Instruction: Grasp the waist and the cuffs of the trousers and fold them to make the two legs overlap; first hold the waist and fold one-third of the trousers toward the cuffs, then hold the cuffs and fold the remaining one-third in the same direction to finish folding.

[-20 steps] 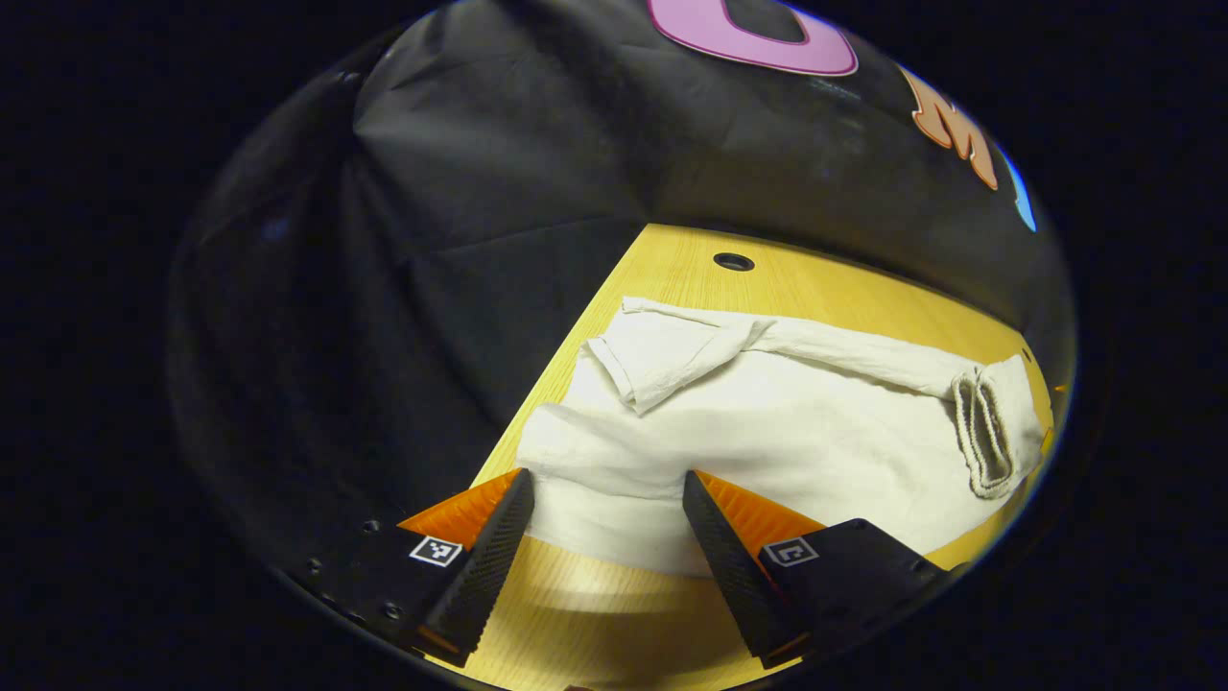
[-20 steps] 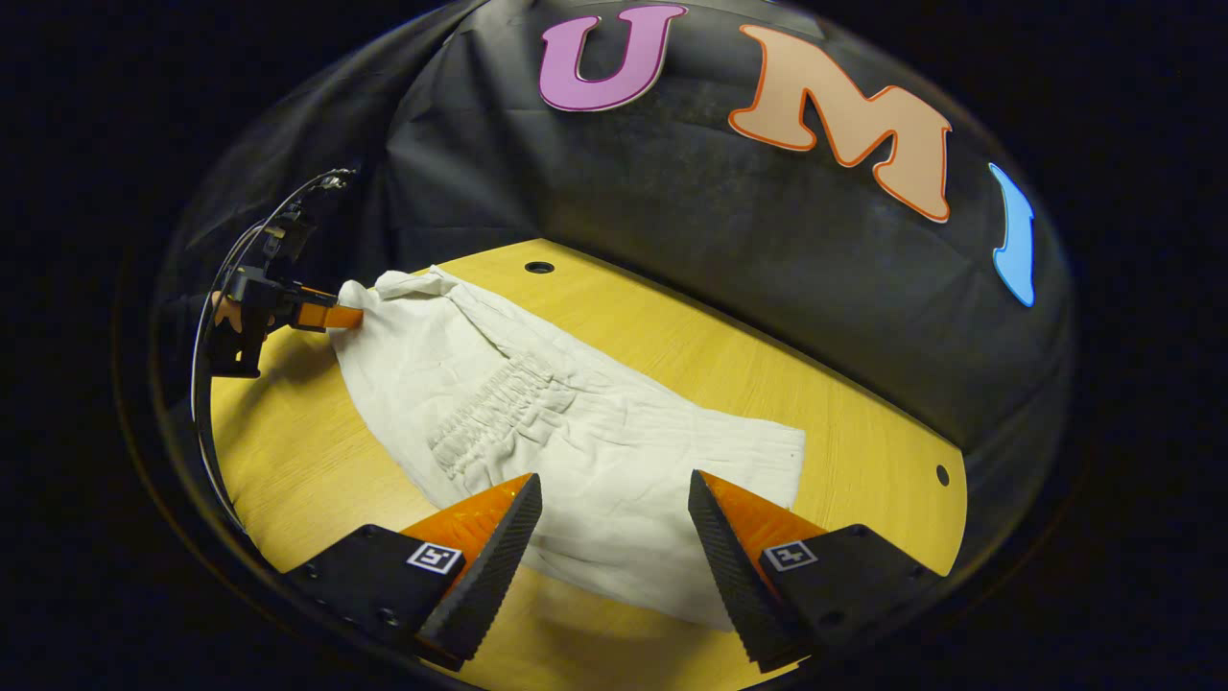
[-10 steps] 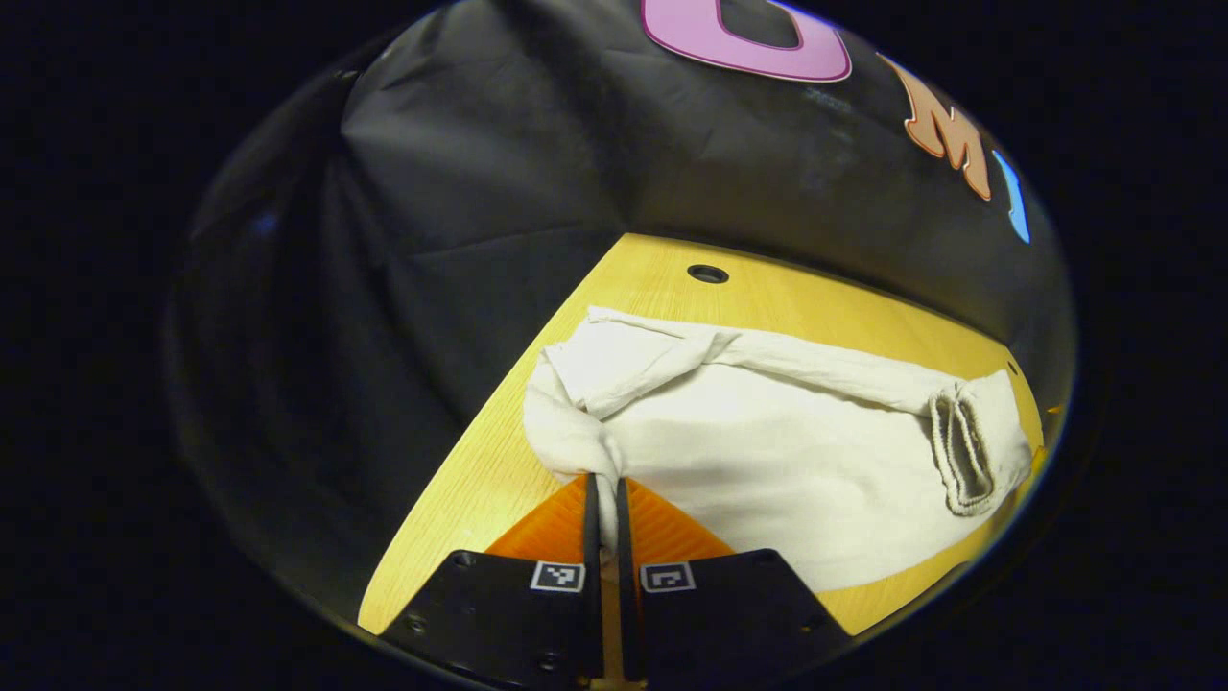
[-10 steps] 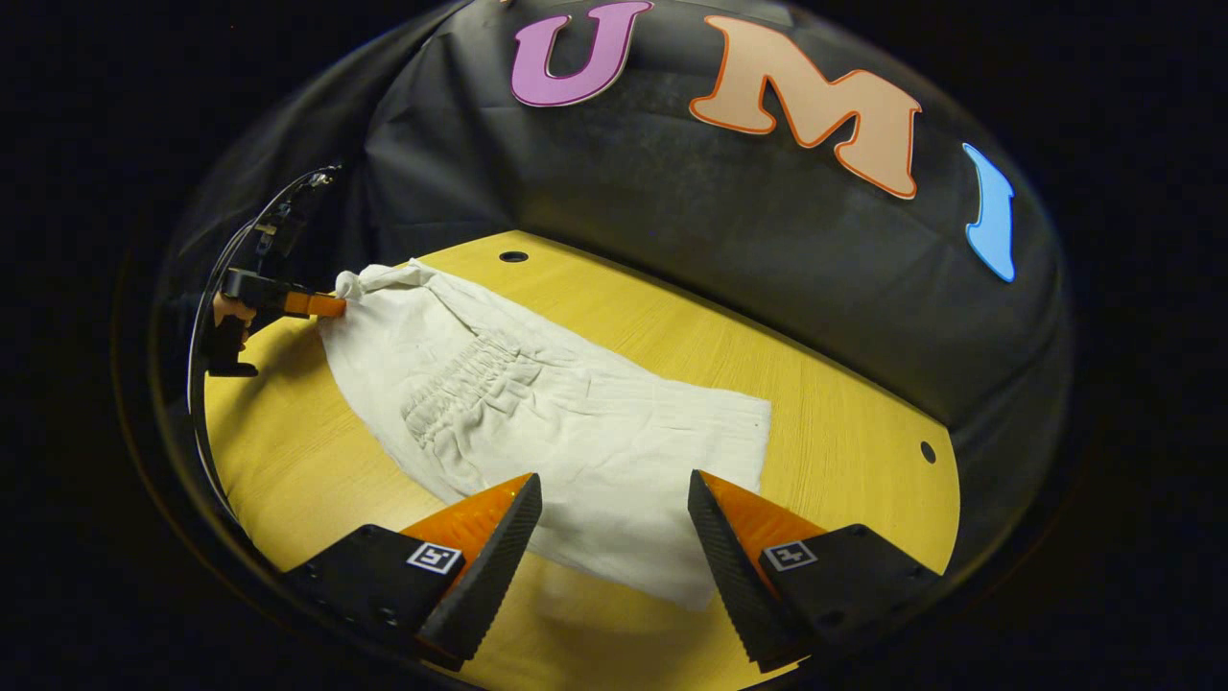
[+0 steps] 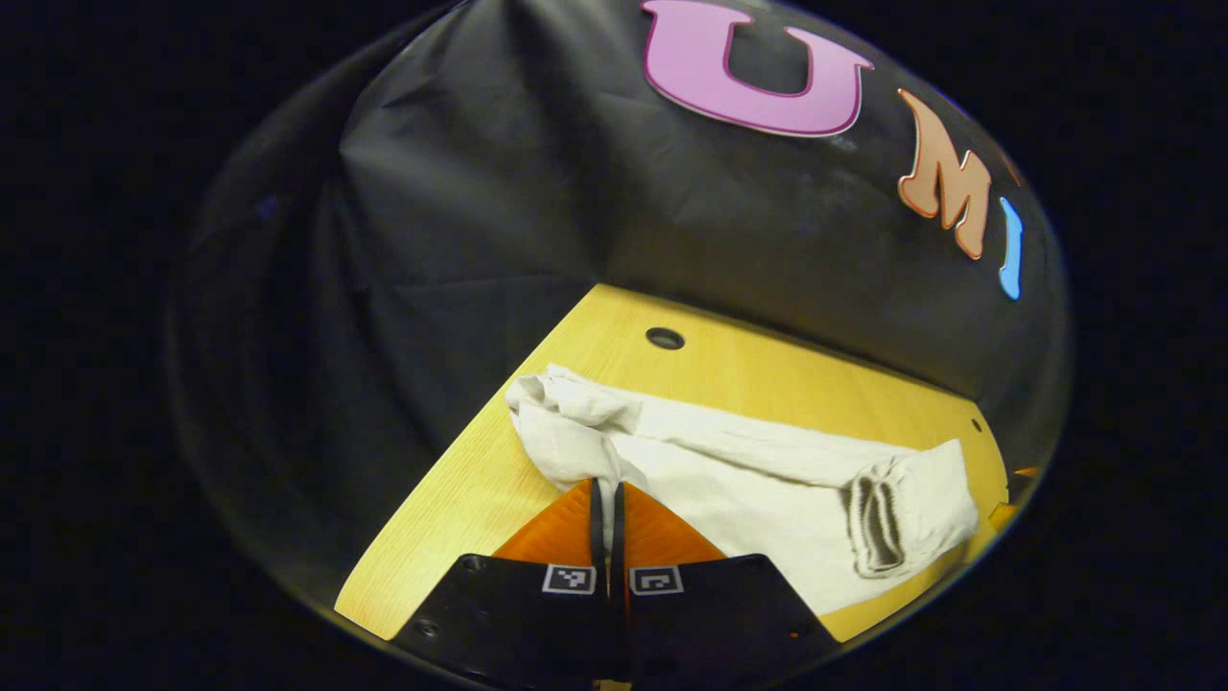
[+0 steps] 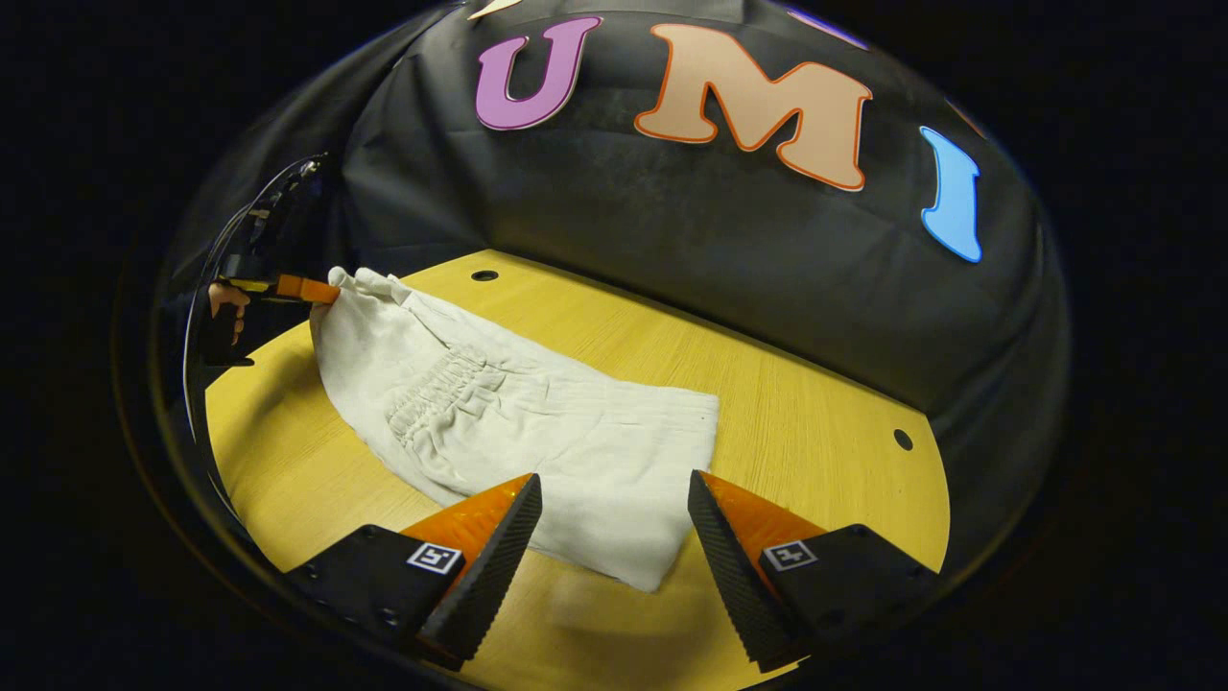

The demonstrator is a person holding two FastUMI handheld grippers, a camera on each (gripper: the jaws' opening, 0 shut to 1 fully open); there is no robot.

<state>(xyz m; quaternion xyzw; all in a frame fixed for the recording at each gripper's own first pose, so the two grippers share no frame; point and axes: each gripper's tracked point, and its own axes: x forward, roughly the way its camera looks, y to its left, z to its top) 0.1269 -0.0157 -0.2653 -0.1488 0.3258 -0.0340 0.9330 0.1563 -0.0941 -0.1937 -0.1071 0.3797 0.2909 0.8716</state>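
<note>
Trousers (image 6: 499,422) lie across the table (image 6: 815,432). The left gripper (image 5: 605,499) pinches their left end, bunched and lifted between pressed-together jaws. The right gripper (image 6: 614,537) hovers with jaws spread over the right end.

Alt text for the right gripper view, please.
Pale trousers lie across a yellow table. The right gripper hovers open over their near end, while the left gripper pinches the far end.
</note>
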